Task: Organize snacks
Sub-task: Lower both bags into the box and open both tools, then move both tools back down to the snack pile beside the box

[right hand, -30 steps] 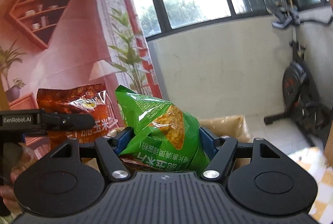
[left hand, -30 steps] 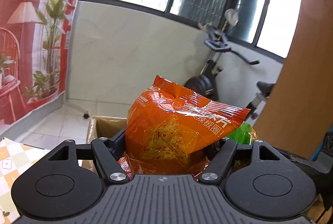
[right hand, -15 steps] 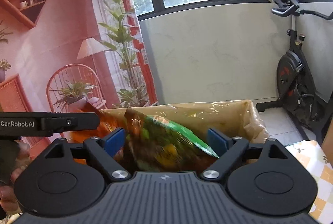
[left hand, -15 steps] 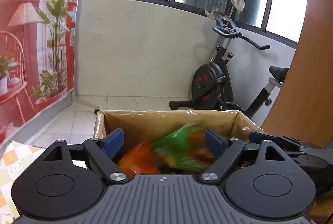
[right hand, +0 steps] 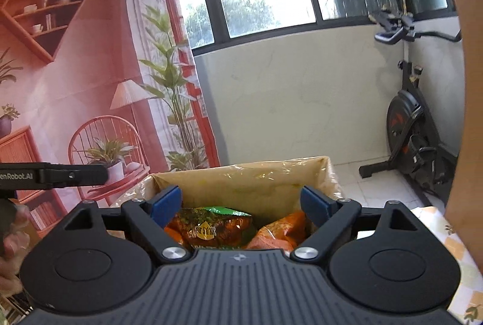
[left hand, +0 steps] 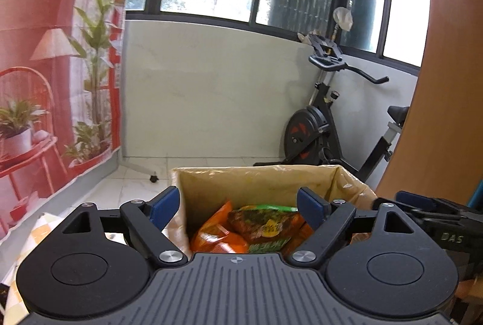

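Note:
A cardboard box (left hand: pixel 256 183) with a plastic liner stands in front of both grippers; it also shows in the right wrist view (right hand: pixel 241 177). Inside lie an orange snack bag (left hand: pixel 217 237) and a green snack bag (left hand: pixel 265 222); the right wrist view shows the green bag (right hand: pixel 211 222) and the orange bag (right hand: pixel 280 228). My left gripper (left hand: pixel 238 205) is open and empty above the box. My right gripper (right hand: pixel 241 205) is open and empty above the box. The right gripper shows at the right of the left wrist view (left hand: pixel 428 213).
An exercise bike (left hand: pixel 326 125) stands by the white wall behind the box. A printed red backdrop (right hand: pixel 75 68) hangs at the left. A checked tablecloth (right hand: pixel 452 249) lies under the box. A wooden panel (left hand: pixel 446 83) rises at the right.
Both grippers opened and let go of their bags. The orange and green bags dropped into the box and now lie still inside it.

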### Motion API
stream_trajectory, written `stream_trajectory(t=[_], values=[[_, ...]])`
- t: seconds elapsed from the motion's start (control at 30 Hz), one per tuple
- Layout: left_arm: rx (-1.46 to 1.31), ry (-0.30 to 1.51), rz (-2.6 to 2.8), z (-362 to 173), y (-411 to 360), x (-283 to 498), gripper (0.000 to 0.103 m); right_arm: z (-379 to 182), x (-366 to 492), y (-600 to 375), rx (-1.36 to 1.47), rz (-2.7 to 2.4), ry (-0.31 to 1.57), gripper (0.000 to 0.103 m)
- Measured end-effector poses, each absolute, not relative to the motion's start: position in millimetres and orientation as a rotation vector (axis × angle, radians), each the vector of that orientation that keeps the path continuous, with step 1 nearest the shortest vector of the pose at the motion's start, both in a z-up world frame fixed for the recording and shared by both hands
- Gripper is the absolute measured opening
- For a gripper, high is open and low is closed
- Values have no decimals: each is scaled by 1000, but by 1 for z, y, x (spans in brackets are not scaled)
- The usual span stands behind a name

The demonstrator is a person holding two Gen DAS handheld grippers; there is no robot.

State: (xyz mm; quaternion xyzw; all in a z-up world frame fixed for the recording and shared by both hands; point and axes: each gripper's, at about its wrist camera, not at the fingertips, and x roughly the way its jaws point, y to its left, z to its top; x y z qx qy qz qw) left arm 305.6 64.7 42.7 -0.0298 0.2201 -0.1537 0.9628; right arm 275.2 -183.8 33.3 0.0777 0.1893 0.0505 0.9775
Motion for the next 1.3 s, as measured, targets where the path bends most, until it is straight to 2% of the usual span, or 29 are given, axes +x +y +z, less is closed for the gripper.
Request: stream_trajectory(t=[0.23,0.5,0.73,1.0,1.3], values=[[-82,452,-315,41,94,272,86,33,228,-182,141,107,347,88],[-94,478,-255,-2,104,234,86,-1,176,-175,143,81,370,88],[-150,564,-202,-51,107,214,86,-51,144,-145,57,185,484,88],[-117,634,-195,-81,103,191,86,-112,134,-120,62,267,654,88],[-162,696,-209,-109,105,181,85,-132,116,-107,-41,296,723,88]])
